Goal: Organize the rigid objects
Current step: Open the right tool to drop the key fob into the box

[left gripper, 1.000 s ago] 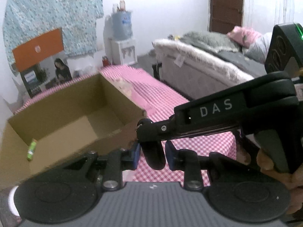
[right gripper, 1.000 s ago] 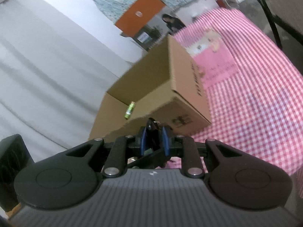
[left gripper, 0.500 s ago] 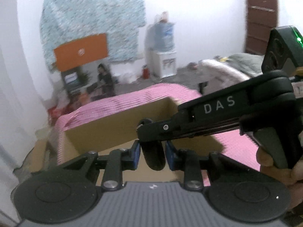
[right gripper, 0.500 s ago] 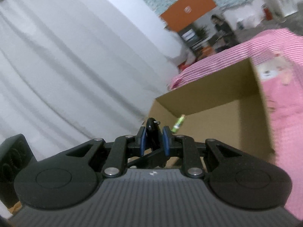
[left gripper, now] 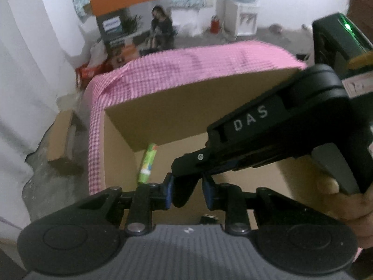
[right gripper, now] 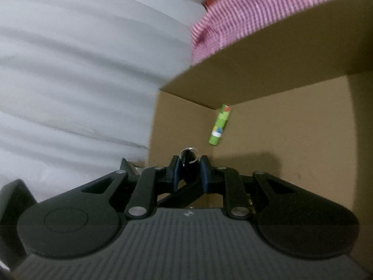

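Observation:
Both grippers hold one small black object over the open cardboard box (left gripper: 167, 114). My left gripper (left gripper: 187, 192) is shut on the black object (left gripper: 184, 191). My right gripper (right gripper: 189, 171) is shut on the same black object (right gripper: 189, 161), whose top shows a metal ring. The right gripper's body, marked DAS (left gripper: 251, 119), crosses the left wrist view from the right, with a hand on its handle. A green tube (left gripper: 146, 165) lies on the box floor near the far left corner; it also shows in the right wrist view (right gripper: 220, 124).
The box (right gripper: 291, 140) stands on a pink checked tablecloth (left gripper: 186, 70). White curtains (right gripper: 81, 70) hang to the left. A flat cardboard piece (left gripper: 60, 140) lies on the floor. A printed carton (left gripper: 130, 14) and a water dispenser (left gripper: 242, 11) stand at the far wall.
Both grippers, still clamped on the black object, have swung left and tilted down over the box. The box interior and green tube now fill both views; the bed has left view.

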`<state>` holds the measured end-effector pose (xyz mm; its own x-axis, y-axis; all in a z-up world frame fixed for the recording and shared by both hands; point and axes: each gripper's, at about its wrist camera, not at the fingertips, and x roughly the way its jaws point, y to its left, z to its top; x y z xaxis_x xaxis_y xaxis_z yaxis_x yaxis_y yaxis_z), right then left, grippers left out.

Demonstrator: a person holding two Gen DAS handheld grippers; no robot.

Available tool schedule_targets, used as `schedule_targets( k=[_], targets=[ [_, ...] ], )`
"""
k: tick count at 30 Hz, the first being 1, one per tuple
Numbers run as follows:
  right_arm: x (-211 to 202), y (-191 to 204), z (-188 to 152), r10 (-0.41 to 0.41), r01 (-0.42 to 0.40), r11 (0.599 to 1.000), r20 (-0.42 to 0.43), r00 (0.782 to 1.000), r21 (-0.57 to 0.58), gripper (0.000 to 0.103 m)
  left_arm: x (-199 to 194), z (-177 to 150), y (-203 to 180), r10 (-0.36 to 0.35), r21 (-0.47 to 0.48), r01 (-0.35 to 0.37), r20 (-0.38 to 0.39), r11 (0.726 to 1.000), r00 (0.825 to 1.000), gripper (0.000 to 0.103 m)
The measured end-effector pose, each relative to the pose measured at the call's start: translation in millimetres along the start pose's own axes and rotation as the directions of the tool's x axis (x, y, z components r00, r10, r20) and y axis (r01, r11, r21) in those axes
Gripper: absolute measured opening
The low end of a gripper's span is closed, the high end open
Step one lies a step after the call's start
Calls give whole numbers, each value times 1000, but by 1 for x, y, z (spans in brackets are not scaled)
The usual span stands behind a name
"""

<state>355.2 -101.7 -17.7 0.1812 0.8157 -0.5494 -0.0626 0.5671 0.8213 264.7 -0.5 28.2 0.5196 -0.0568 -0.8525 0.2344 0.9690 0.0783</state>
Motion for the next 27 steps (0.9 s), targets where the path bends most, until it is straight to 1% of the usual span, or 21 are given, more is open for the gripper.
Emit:
schedule_targets(
  k=[4, 7, 8, 9, 11, 16, 20, 22, 23, 24, 26, 27],
  targets=[
    [19, -13, 9, -6, 9, 999, -62, 998, 39, 20, 11, -1, 2, 18, -7, -18, -35, 1000, 999, 30],
    [31, -18, 13, -15, 21, 998, -100, 995, 61, 20, 11, -1, 4, 24, -7, -25, -26, 1000, 999, 37],
    [34, -21, 14, -16, 24, 997, -110, 994, 72, 20, 10, 0, 3, 30, -5, -30, -23, 1000, 999, 42],
    [38, -23, 13, -20, 29, 996, -122, 992, 79, 20, 9, 0, 2, 37, -3, -37, -24, 999, 999, 43],
    [43, -25, 12, -19, 31, 996, -129, 991, 87, 22, 12, 1, 0, 38, -4, -38, -25, 999, 999, 43],
    [36, -22, 9, -5, 15, 996, -117, 993, 85, 23, -4, -1, 0, 40, -4, -40, 15, 999, 999, 52],
    [21, -17, 8, 2, 4, 998, -83, 997, 66, 27, -29, -4, 0, 20, -13, -19, 77, 1000, 997, 58],
    [6, -11, 4, 7, -5, 999, -55, 998, 46, 32, -45, -7, 0, 6, -17, -4, 123, 1000, 992, 62],
    [-2, -7, 2, 8, -7, 999, -40, 999, 32, 33, -55, -9, 0, -3, -19, 6, 154, 1000, 988, 64],
    [-12, -3, -2, 9, -9, 1000, -21, 1000, 14, 35, -66, -13, 0, -19, -15, 22, 191, 1000, 981, 64],
    [-35, 5, -11, 19, -18, 1000, 26, 999, -17, 42, -88, -21, -1, -54, 7, 54, 257, 999, 965, 65],
    [-47, 9, -18, 25, -23, 999, 53, 998, -37, 46, -99, -26, -2, -66, 15, 64, 281, 998, 957, 68]
  ],
)
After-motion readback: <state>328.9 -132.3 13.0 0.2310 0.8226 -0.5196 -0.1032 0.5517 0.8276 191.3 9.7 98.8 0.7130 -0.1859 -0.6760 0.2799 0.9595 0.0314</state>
